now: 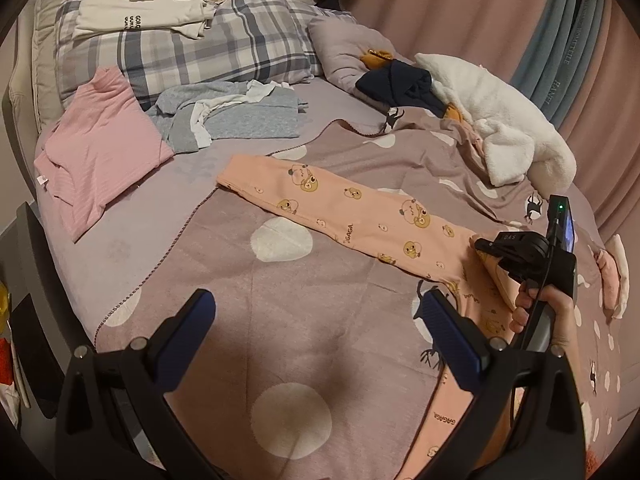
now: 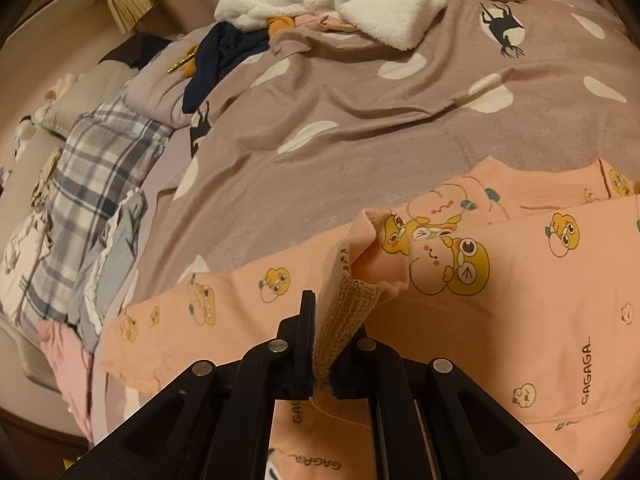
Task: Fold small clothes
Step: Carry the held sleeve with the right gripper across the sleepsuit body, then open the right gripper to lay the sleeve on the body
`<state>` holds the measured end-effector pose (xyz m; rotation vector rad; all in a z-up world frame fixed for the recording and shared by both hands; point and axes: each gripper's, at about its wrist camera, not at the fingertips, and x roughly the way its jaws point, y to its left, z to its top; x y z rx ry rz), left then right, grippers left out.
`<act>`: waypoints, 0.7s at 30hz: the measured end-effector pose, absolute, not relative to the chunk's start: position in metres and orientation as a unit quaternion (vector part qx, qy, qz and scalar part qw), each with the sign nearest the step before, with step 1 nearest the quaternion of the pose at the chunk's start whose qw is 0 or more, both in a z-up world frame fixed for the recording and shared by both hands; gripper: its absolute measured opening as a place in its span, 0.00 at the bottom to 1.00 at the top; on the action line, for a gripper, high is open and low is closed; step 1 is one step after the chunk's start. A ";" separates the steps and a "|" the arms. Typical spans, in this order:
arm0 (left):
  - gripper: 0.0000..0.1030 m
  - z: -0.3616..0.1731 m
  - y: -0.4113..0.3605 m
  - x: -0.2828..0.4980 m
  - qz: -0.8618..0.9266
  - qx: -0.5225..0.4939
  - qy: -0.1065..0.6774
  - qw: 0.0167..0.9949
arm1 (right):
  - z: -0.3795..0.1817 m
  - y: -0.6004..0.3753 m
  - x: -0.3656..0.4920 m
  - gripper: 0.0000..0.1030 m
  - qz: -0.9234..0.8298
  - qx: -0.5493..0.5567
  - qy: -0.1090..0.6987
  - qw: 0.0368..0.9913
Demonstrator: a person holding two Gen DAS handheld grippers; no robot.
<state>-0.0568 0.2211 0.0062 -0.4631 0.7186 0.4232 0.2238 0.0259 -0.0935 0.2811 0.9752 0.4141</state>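
Note:
A peach child's garment (image 1: 360, 208) printed with yellow cartoon animals lies on the dotted mauve blanket (image 1: 248, 264), one sleeve stretched toward the upper left. My right gripper (image 2: 334, 316) is shut on a bunched fold of this peach garment (image 2: 500, 320), with the tan ribbed hem (image 2: 344, 320) pinched between its jaws. In the left wrist view that right gripper (image 1: 486, 250) shows at the right, held by a hand (image 1: 552, 312). My left gripper (image 1: 316, 302) is open over bare blanket, its right finger beside the garment's lower part, nothing between the blue pads.
A pink top (image 1: 96, 152), a grey garment (image 1: 236, 114) and a plaid pillow (image 1: 188, 48) with white clothes (image 1: 140, 10) lie at the back left. A navy garment (image 1: 400, 84) and a white fleece piece (image 1: 492, 120) sit at the back right. Curtains (image 1: 520, 8) hang beyond the bed.

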 end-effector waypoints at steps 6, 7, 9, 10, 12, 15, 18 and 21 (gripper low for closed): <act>1.00 0.007 0.217 -0.056 0.205 -0.216 0.344 0.890 | -0.092 0.031 0.219 0.06 0.203 0.133 0.461 0.854; 1.00 0.007 0.217 -0.056 0.205 -0.215 0.344 0.891 | -0.092 0.033 0.218 0.06 0.204 0.131 0.462 0.853; 1.00 0.008 0.215 -0.055 0.204 -0.212 0.345 0.891 | -0.092 0.036 0.218 0.07 0.208 0.125 0.464 0.852; 1.00 0.008 0.215 -0.055 0.202 -0.213 0.345 0.892 | -0.092 0.037 0.218 0.06 0.208 0.120 0.465 0.852; 1.00 0.008 0.216 -0.055 0.200 -0.216 0.344 0.892 | -0.093 0.039 0.219 0.07 0.204 0.113 0.467 0.853; 1.00 0.007 0.218 -0.054 0.205 -0.215 0.345 0.890 | -0.091 0.037 0.216 0.08 0.206 0.116 0.468 0.851; 1.00 0.005 0.220 -0.051 0.215 -0.213 0.348 0.887 | -0.084 0.033 0.211 0.09 0.219 0.118 0.463 0.850; 1.00 0.000 0.226 -0.047 0.225 -0.217 0.349 0.883 | -0.072 0.028 0.202 0.20 0.243 0.117 0.454 0.850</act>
